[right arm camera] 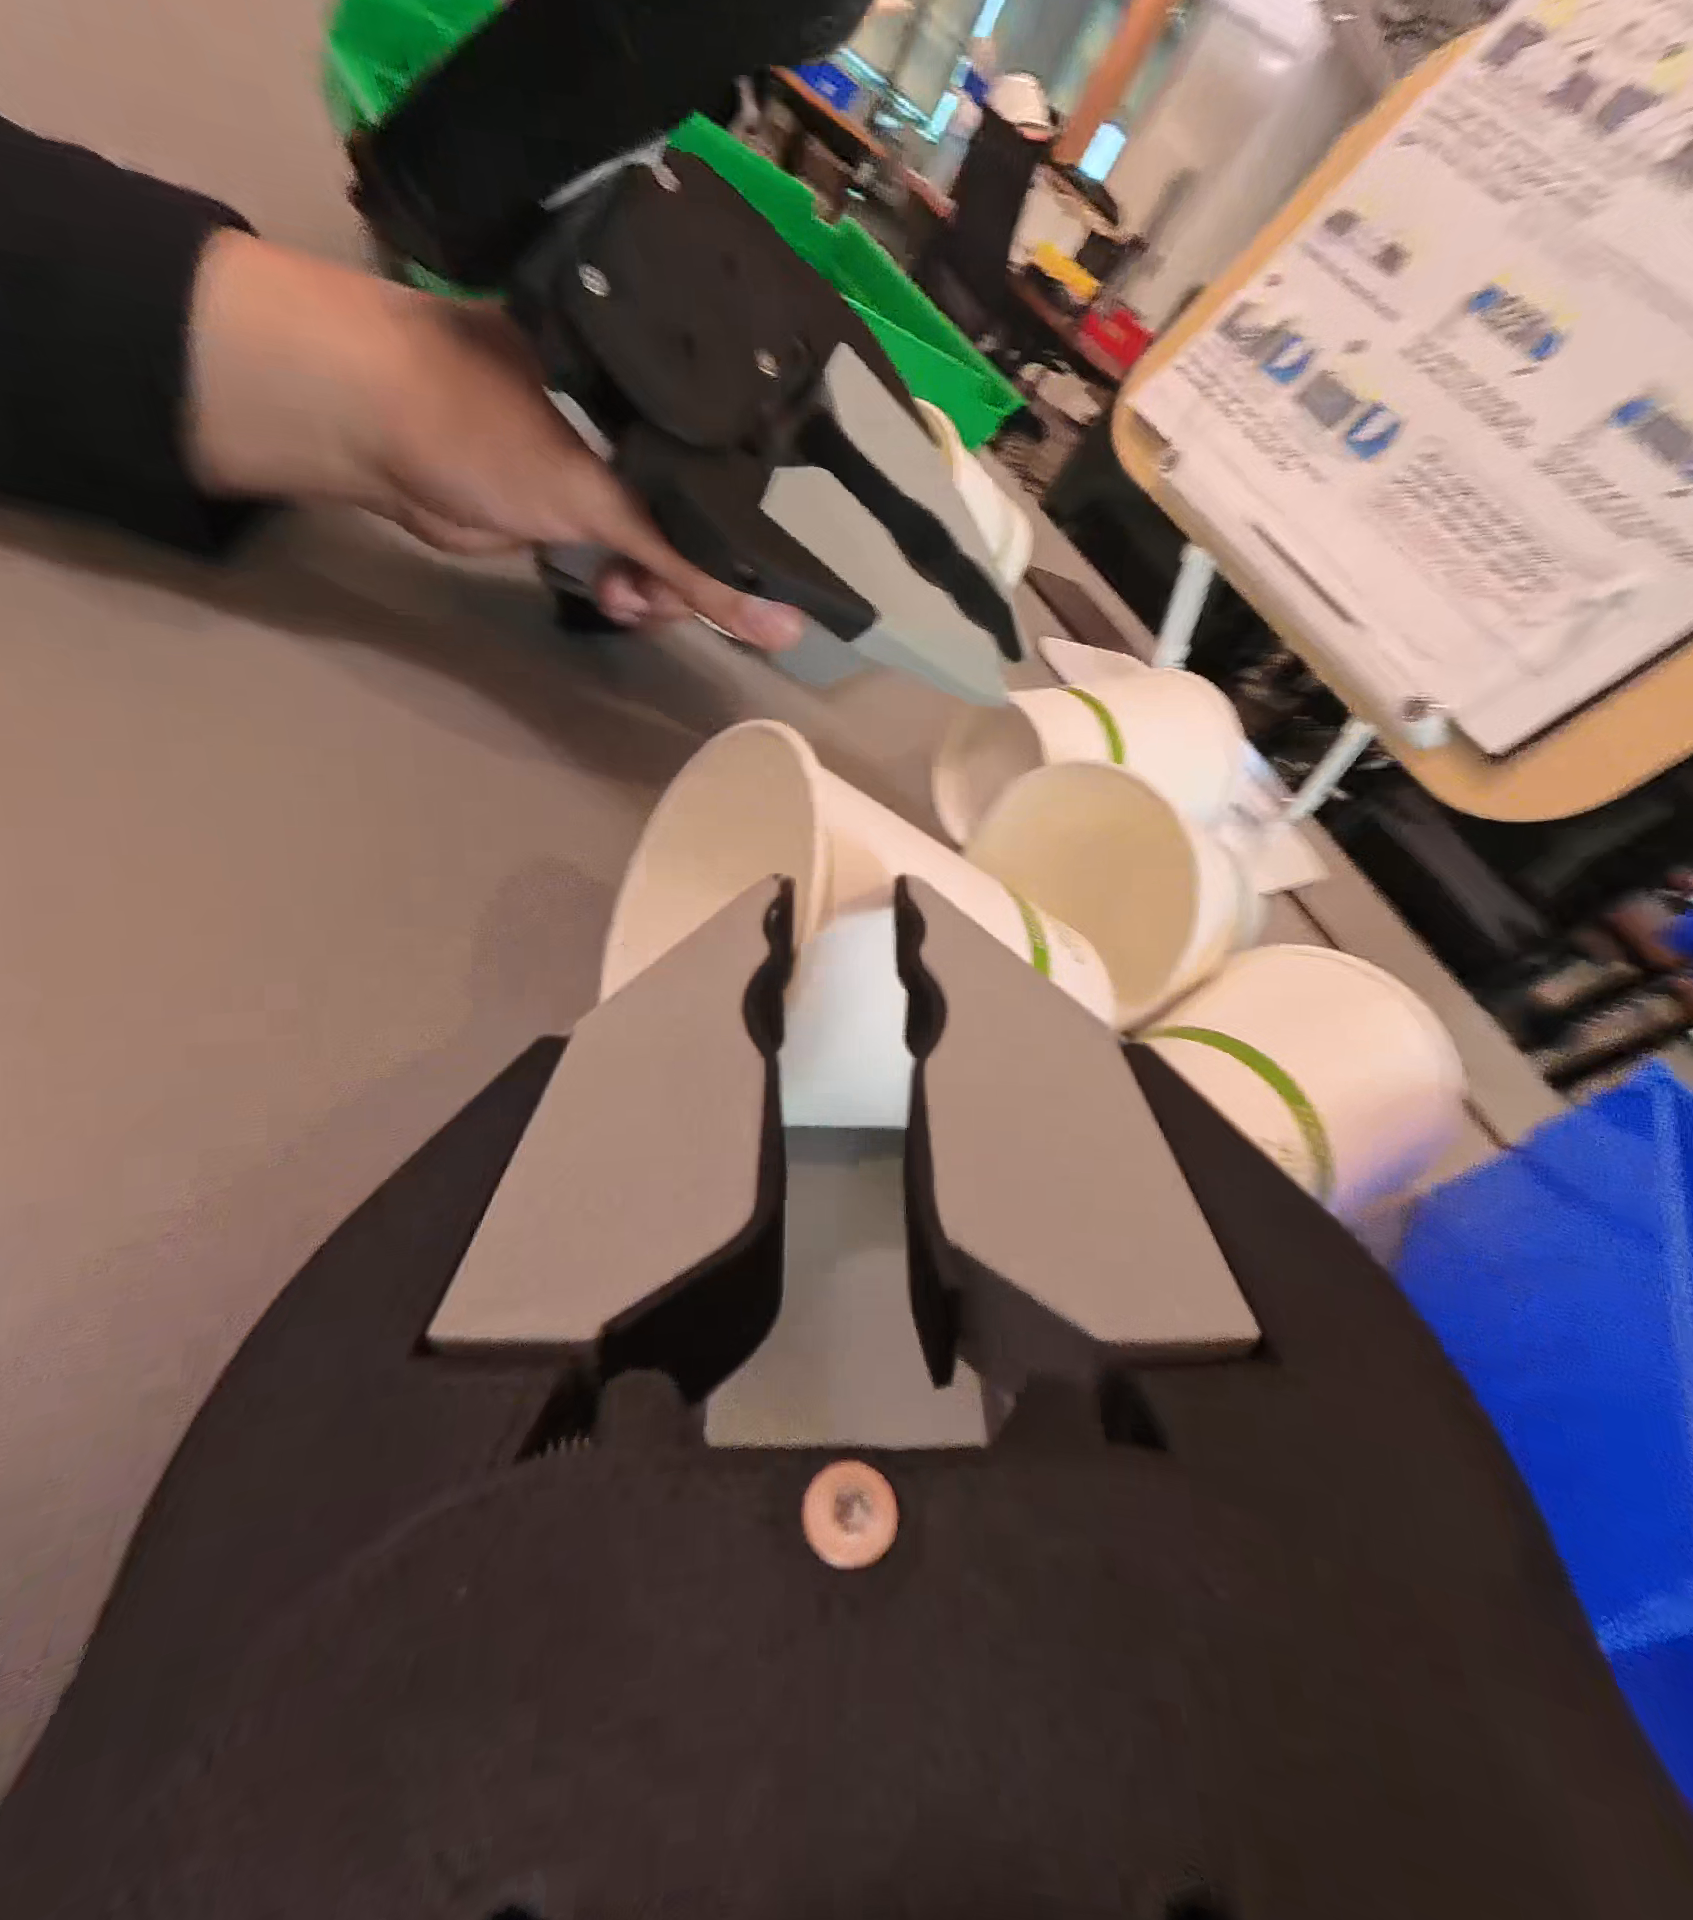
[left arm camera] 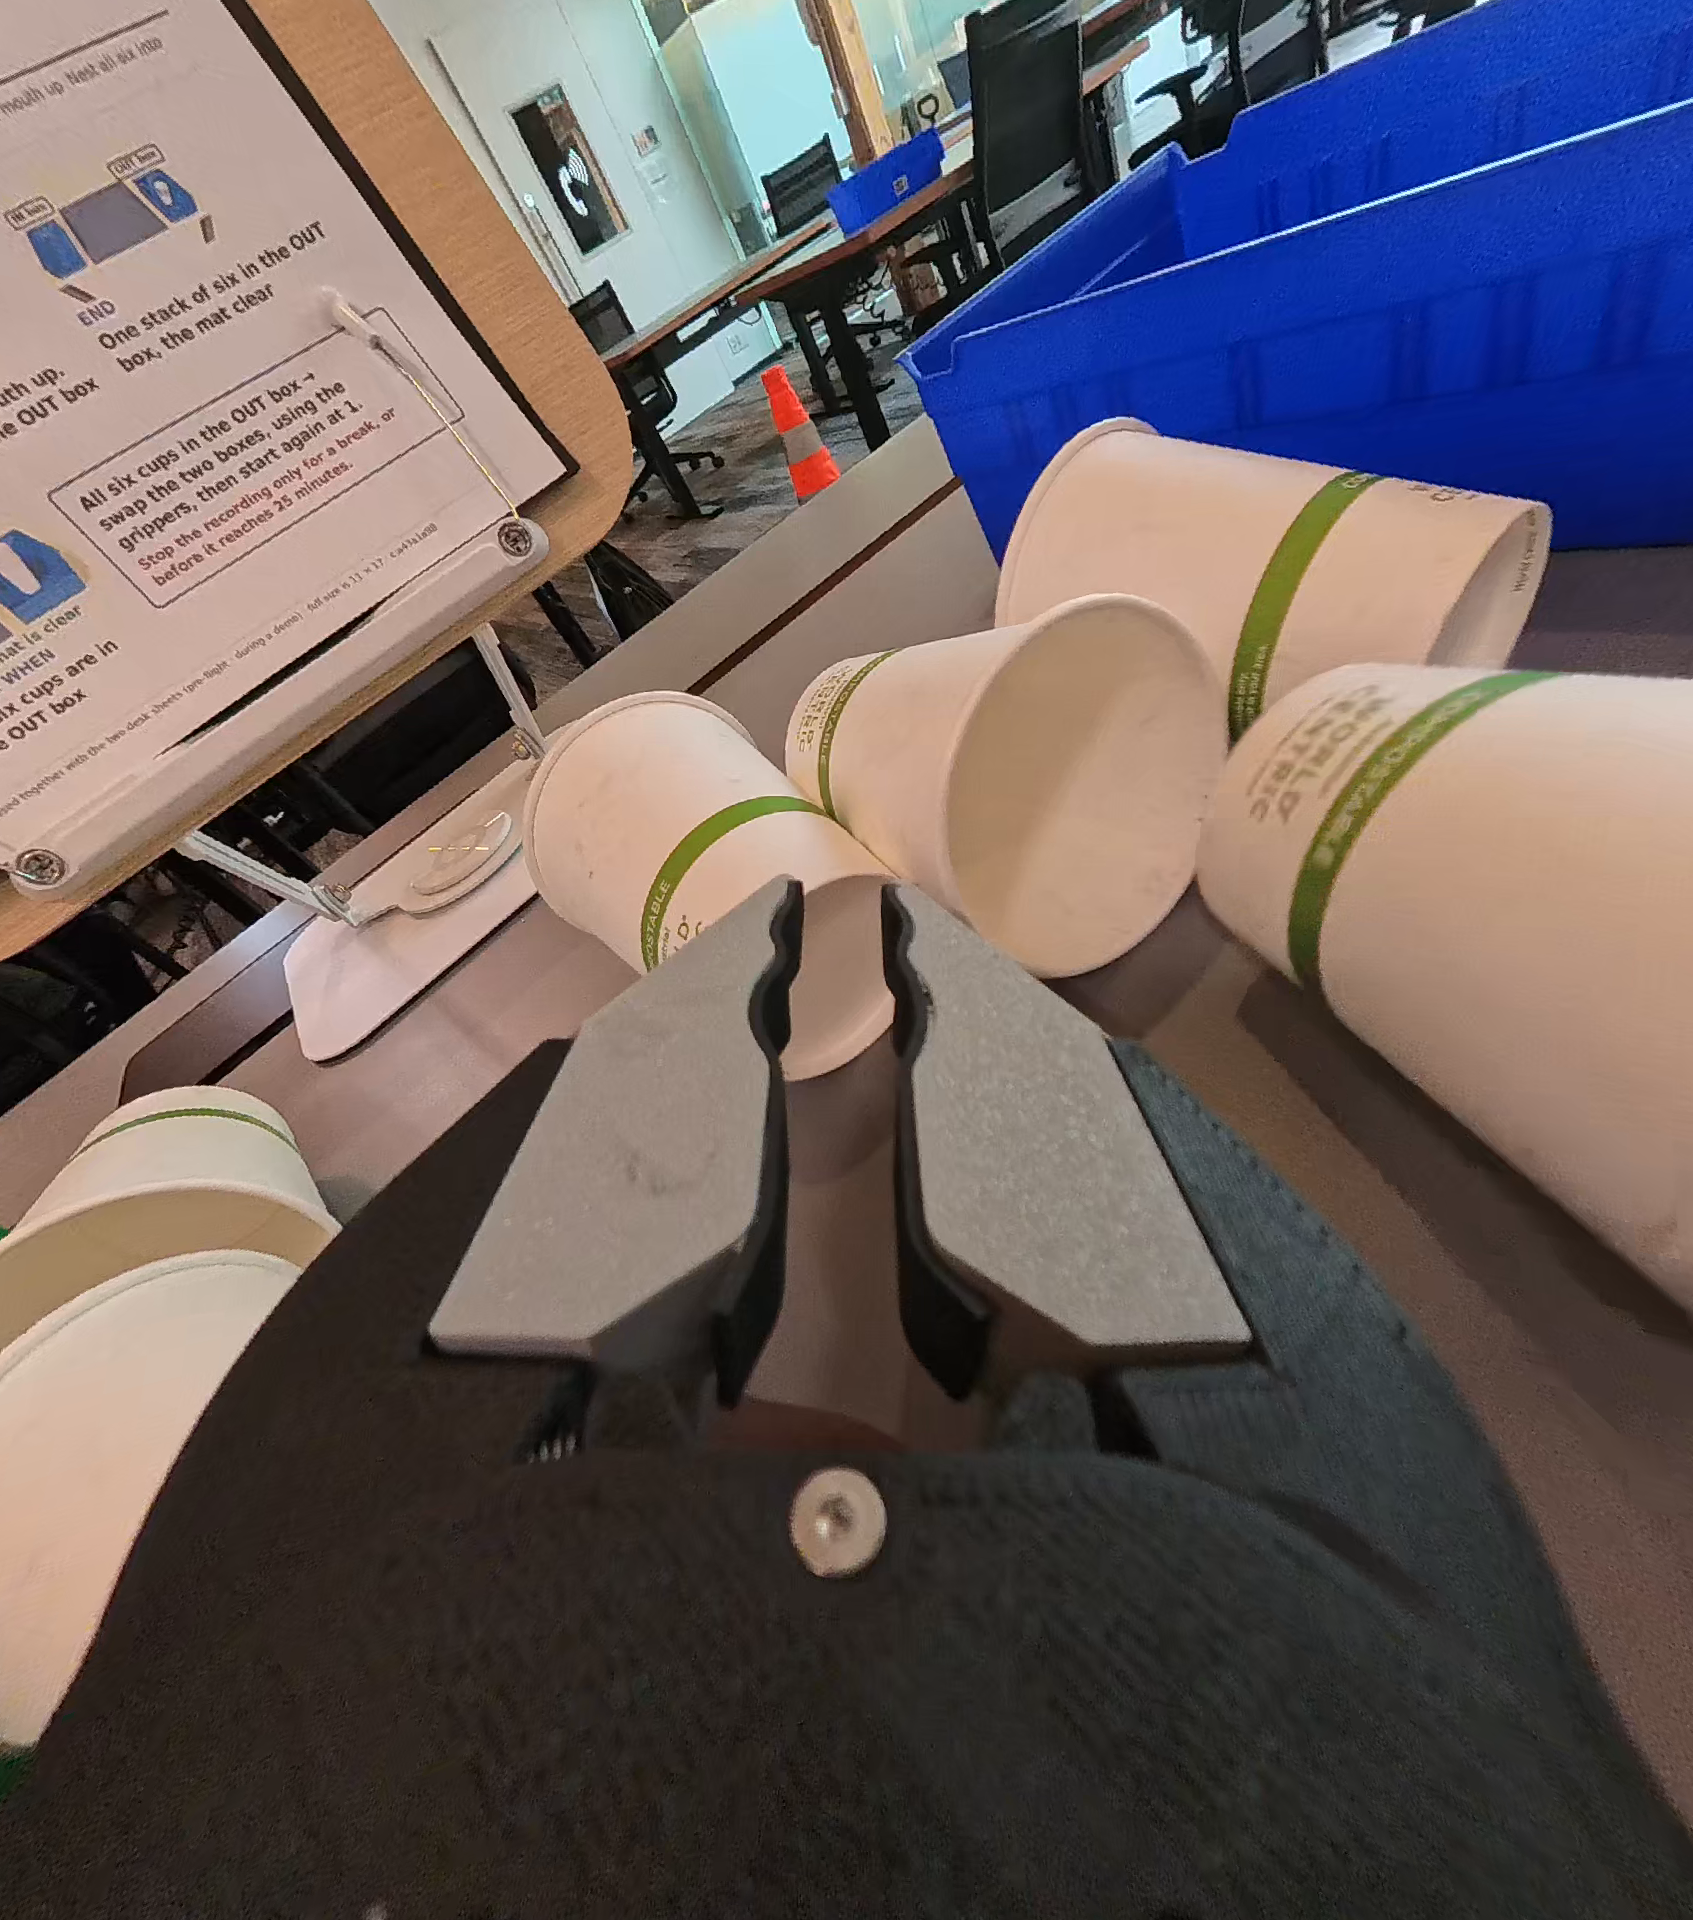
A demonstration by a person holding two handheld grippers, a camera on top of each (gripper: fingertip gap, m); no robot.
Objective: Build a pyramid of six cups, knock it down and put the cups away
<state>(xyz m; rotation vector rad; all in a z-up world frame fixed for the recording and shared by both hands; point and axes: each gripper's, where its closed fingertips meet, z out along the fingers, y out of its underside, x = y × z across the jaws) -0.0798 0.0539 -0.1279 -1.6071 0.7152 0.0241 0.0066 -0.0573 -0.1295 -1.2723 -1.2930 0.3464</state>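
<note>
Now | left gripper [left arm camera: 840, 914] tilted down over toppled cups [left arm camera: 1018, 769], slightly parted, empty | right gripper [right arm camera: 842, 914] likewise

Left two-finger gripper with black textured body [left arm camera: 840, 914]: flat grey wedge-shaped fingers [left arm camera: 634, 1122], black wavy-edged inner pads, silver screw [left arm camera: 837, 1522] on centre line. Right two-finger gripper of same build [right arm camera: 842, 904]: grey fingers [right arm camera: 1060, 1153], copper-toned screw [right arm camera: 849, 1512]. Person's hand [right arm camera: 468, 457] emerges from black long sleeve [right arm camera: 42, 301].
</note>
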